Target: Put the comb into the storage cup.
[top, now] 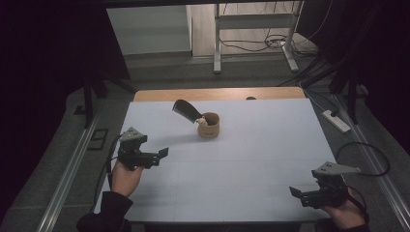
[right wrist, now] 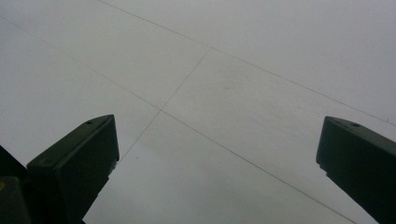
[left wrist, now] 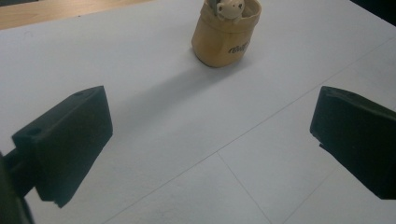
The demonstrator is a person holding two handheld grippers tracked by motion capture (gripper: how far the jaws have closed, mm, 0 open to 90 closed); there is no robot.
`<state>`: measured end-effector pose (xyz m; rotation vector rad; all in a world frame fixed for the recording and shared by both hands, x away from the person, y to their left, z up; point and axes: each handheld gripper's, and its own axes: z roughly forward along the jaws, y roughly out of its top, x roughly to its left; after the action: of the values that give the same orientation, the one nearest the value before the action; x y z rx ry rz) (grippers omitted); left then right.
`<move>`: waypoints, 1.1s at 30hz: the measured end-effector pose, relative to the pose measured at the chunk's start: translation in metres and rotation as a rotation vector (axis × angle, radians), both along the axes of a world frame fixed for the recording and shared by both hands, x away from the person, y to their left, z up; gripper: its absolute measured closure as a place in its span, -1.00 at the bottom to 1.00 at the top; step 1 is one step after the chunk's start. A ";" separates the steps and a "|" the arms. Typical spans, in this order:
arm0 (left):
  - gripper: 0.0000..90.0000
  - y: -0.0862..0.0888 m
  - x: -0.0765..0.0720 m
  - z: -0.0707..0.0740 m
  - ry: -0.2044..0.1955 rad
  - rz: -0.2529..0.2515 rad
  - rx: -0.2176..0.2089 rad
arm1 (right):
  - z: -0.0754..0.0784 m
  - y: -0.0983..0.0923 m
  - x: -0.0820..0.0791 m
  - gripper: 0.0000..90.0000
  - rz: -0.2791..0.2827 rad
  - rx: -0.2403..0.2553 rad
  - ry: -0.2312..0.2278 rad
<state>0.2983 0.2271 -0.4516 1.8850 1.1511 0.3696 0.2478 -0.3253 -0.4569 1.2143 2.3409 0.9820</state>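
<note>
A short tan cup (top: pixel 209 126) stands on the white table top (top: pixel 251 159), a little behind its middle. A dark, flat, blade-like tool (top: pixel 185 109) leans out of the cup toward the back left, its pale end (top: pixel 202 121) resting inside. In the left gripper view the cup (left wrist: pixel 226 41) shows dark lettering, and a cream, figure-shaped piece (left wrist: pixel 229 8) sits at its rim. My left gripper (top: pixel 158 155) is held at the left, short of the cup, open and empty (left wrist: pixel 210 140). My right gripper (top: pixel 299 195) hovers near the front right, also open (right wrist: pixel 217 158) over bare white surface.
A strip of wooden table edge (top: pixel 217 93) runs behind the white surface. On the floor beyond are a metal frame's legs (top: pixel 217 46), cables and a white power strip (top: pixel 336 121). Metal rails (top: pixel 67 169) run along both sides of the table.
</note>
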 end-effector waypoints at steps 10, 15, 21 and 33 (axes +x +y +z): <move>-1.00 0.005 -0.011 0.001 -0.006 0.011 -0.002 | 0.000 0.000 0.000 -1.00 -0.001 0.000 -0.003; -1.00 0.009 -0.017 0.001 -0.006 0.018 -0.008 | 0.000 0.000 0.000 -1.00 -0.001 -0.002 -0.003; -1.00 0.011 -0.024 0.001 -0.006 0.019 -0.008 | 0.000 0.001 0.000 -1.00 -0.002 -0.004 -0.003; -1.00 0.015 -0.036 0.000 -0.005 0.028 -0.007 | 0.000 0.001 0.000 -1.00 -0.002 -0.009 -0.005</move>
<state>0.2626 0.2426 -0.4514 1.8623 1.1749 0.3853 0.2474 -0.3243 -0.4570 1.2091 2.3379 0.9722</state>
